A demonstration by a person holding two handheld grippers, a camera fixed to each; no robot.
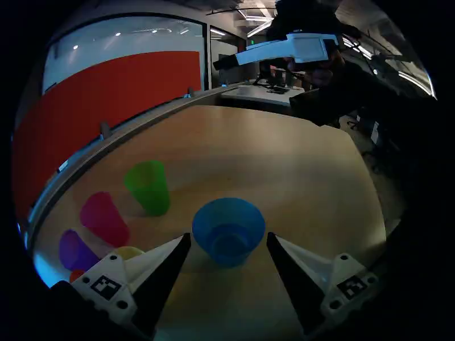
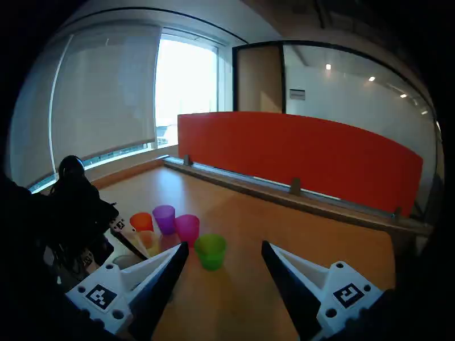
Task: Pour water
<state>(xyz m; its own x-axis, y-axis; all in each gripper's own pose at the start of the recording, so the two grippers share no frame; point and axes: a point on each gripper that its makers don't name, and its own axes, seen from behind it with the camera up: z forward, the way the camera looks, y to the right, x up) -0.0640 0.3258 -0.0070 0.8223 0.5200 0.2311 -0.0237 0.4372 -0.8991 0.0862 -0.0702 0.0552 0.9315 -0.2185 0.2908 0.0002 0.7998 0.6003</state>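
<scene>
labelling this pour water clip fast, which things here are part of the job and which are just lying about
Job:
- blue cup, just ahead of the open left gripper
- right gripper, open
- maybe the green cup, nearest to the blue one

Lying about, for now:
- pink cup
- purple cup
- yellow cup
- orange cup
- red divider

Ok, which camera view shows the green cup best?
The left gripper view: the green cup stands large and unblocked, whole from rim to base. The right gripper view shows the same cup whole too, but smaller and farther off.
</scene>
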